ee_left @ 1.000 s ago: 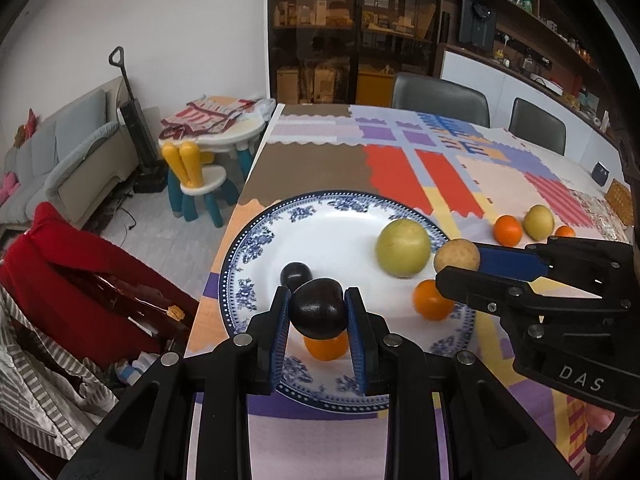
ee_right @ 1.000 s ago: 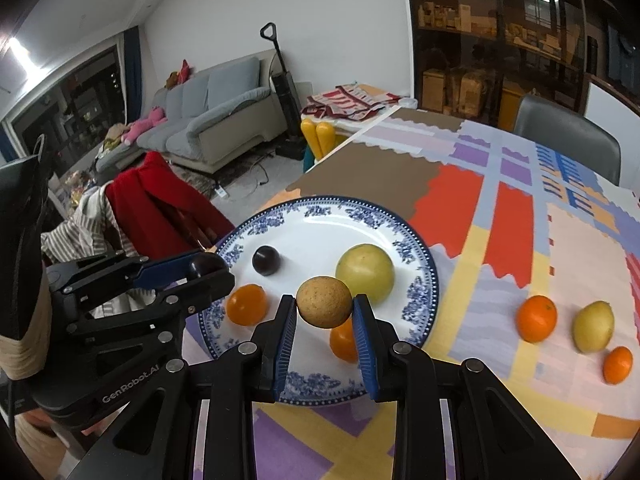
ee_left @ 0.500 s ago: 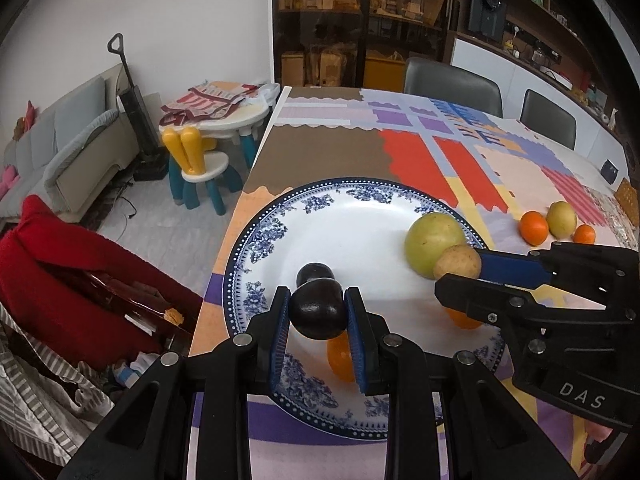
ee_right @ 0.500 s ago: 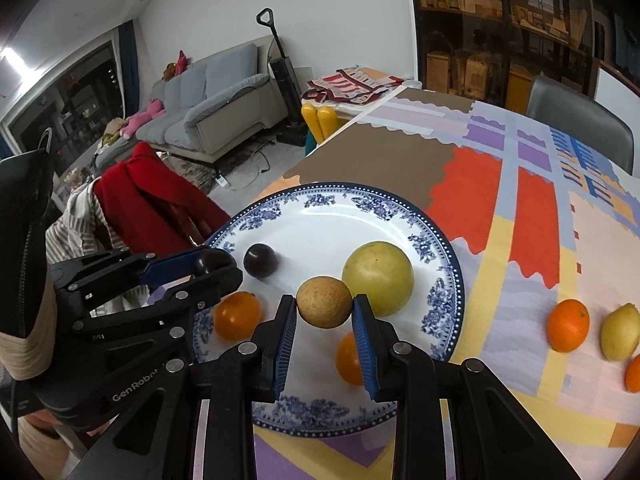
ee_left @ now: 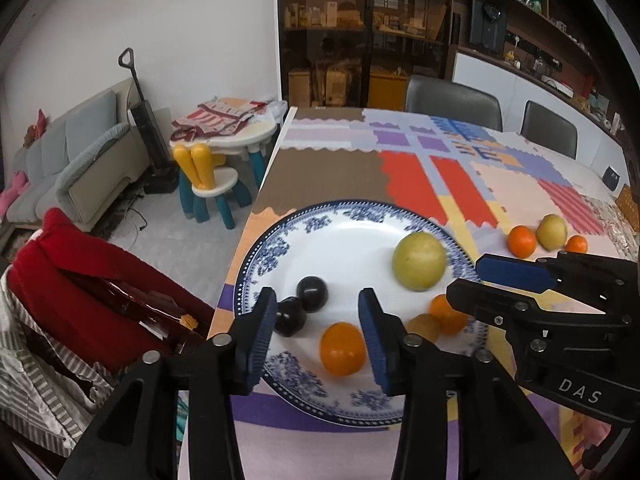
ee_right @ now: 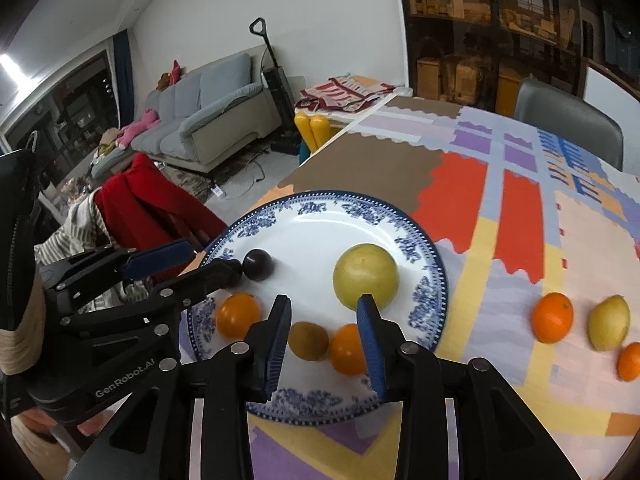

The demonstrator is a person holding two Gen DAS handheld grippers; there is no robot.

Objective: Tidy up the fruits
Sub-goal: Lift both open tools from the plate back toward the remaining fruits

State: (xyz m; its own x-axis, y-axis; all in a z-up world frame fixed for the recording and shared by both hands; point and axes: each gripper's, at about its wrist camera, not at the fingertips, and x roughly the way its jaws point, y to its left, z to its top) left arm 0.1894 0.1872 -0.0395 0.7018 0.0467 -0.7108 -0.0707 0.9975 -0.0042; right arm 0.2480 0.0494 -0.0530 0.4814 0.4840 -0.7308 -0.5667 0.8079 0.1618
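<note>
A blue-patterned white plate [ee_left: 344, 232] [ee_right: 316, 232] holds two dark plums [ee_left: 290, 316] [ee_left: 313, 294], two oranges [ee_left: 343, 348] [ee_left: 448, 314], a brown kiwi [ee_left: 425, 326] [ee_right: 308, 340] and a large yellow-green fruit [ee_left: 419, 261] [ee_right: 366, 276]. My left gripper [ee_left: 318, 338] is open and empty above the plate's near rim, one plum by its left finger. My right gripper [ee_right: 324, 340] is open and empty over the kiwi and an orange [ee_right: 347, 349]. An orange [ee_right: 553, 317], a yellow fruit [ee_right: 608, 322] and a small orange [ee_right: 630, 361] lie on the tablecloth to the right.
The table [ee_left: 332, 168] has a patchwork cloth; its left edge runs just beside the plate. A red garment over a chair [ee_left: 80, 280] is left of the table. Two grey chairs [ee_left: 452, 102] stand at the far side.
Both grippers opened. The left one let go of the dark plum, which now lies on the plate beside the other plum. The right one let go of the kiwi beside an orange.
</note>
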